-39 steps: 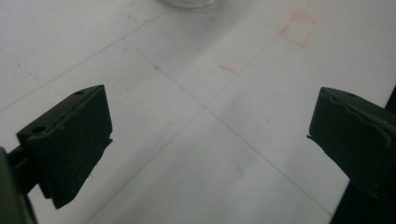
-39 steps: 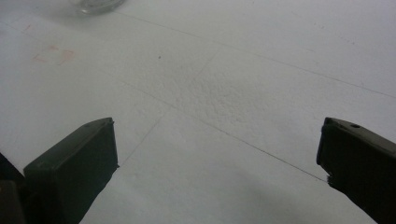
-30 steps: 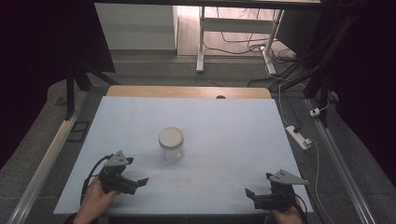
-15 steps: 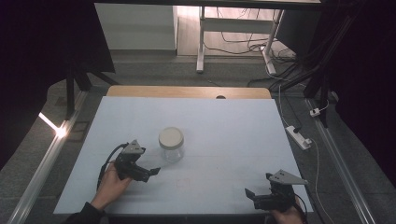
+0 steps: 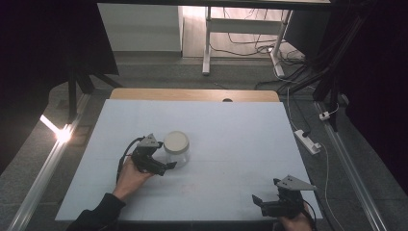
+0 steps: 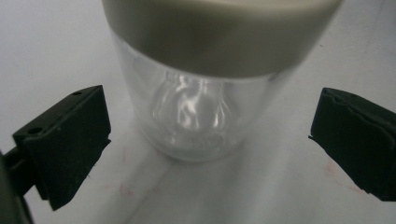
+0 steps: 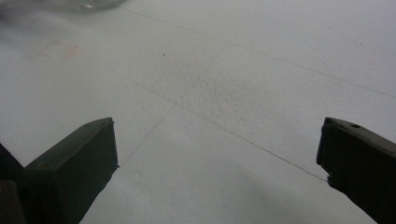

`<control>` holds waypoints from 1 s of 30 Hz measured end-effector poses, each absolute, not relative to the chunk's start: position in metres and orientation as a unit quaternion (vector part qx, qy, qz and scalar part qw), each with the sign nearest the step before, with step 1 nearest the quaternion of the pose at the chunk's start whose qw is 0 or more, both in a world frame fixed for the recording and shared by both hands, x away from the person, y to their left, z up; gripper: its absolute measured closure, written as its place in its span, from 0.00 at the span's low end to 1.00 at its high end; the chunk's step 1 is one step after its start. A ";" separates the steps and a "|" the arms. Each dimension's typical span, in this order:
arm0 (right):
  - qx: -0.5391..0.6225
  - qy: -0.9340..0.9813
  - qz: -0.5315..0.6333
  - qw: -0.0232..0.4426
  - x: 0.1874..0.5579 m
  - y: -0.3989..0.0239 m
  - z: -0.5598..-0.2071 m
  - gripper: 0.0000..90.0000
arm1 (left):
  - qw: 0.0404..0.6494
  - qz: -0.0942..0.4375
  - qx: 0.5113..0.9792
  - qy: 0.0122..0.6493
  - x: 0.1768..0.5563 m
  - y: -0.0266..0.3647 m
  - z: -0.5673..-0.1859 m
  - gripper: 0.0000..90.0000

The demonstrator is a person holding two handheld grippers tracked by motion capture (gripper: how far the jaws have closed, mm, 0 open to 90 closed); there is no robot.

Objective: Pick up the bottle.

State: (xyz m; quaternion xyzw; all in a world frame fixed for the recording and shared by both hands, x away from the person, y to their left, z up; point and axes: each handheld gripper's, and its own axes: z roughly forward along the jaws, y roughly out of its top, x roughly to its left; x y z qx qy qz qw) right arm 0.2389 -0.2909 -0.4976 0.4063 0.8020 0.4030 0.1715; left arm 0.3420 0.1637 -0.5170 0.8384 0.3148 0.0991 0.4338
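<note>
Two grippers over one white table, a single jar left of centre in the high view. Changed within the last second: left gripper moved up from the lower left corner of the table toward the jar, now just beside it; right gripper unmoved at the lower right, near the front edge. Reads as the approach nearly over and a grasp on the jar as the step in hand. Left fingers spread wide, one at each side of the left gripper view, the clear jar with its beige lid standing upright between them, near but not touched, nothing held. Probably a short push forward, then closing on the glass below the lid. Right fingers likewise wide apart, empty, bare table between them, well away from the jar.
</note>
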 end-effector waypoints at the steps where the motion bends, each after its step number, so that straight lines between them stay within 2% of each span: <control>1: 0.406 0.802 0.403 0.172 0.239 -0.291 -0.498 0.00 | 0.436 0.104 0.837 0.313 0.344 0.162 -0.518 0.00; 8: 0.405 0.804 0.401 0.171 0.239 -0.291 -0.498 0.00 | 0.451 0.090 0.834 0.304 0.356 0.154 -0.528 0.00; 21: 0.403 0.804 0.401 0.171 0.239 -0.290 -0.498 0.00 | 0.438 0.110 0.844 0.291 0.364 0.145 -0.530 0.00; 26: 0.403 0.805 0.401 0.172 0.239 -0.290 -0.498 0.00 | 0.438 0.115 0.846 0.283 0.363 0.144 -0.528 0.07; 30: 0.403 0.805 0.400 0.172 0.239 -0.290 -0.498 0.00 | 0.438 0.116 0.846 0.281 0.363 0.144 -0.528 0.08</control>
